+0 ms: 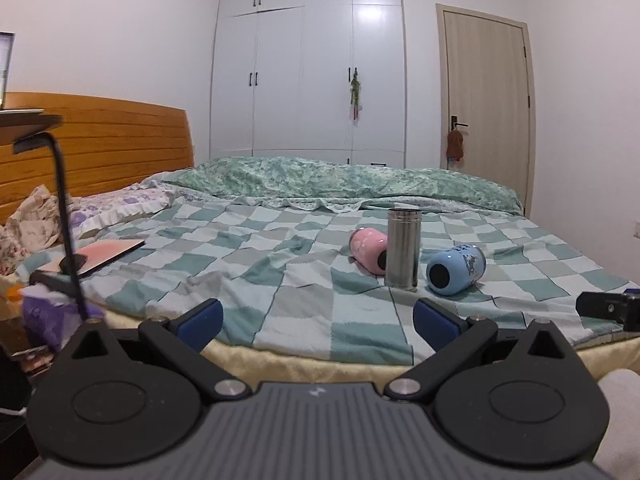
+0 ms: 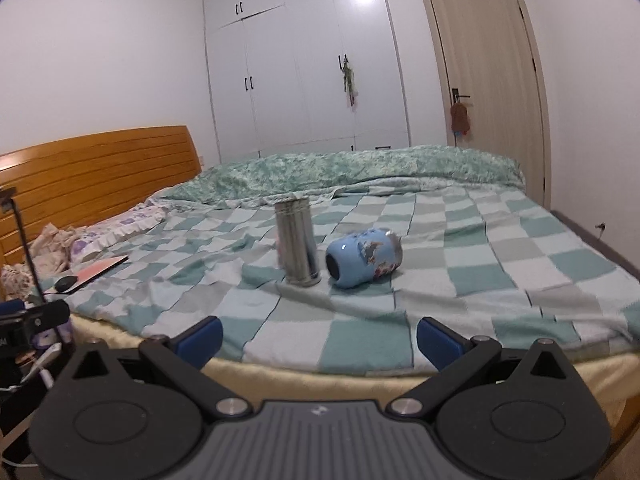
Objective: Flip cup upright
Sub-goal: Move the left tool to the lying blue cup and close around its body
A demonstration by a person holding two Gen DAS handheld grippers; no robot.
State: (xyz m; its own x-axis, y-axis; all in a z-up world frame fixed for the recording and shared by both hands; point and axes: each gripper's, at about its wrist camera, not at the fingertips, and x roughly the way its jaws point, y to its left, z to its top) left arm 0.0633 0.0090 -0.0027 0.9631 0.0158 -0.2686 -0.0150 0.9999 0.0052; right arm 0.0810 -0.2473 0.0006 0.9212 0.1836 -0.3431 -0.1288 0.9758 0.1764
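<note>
On the bed (image 1: pixel 280 280), an upright steel cup (image 1: pixel 403 249) stands between two toppled cups — pink cup (image 1: pixel 367 250) left, blue cup (image 1: pixel 454 270) right.

right gripper (image 2: pixel 319 336): jaws wide apart, empty, at near bed edge
blue cup (image 2: pixel 363 258): on its side on checkered blanket (image 2: pixel 460 264)
steel cup (image 2: pixel 298 247): upright, just left of blue cup
pink cup: mostly hidden behind steel cup

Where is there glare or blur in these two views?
Left wrist view: a ceiling light glares off the white wardrobe, and the steel cup is sharp. Right wrist view: the same wardrobe glare, the steel cup slightly smeared, and a bowed door.
</note>
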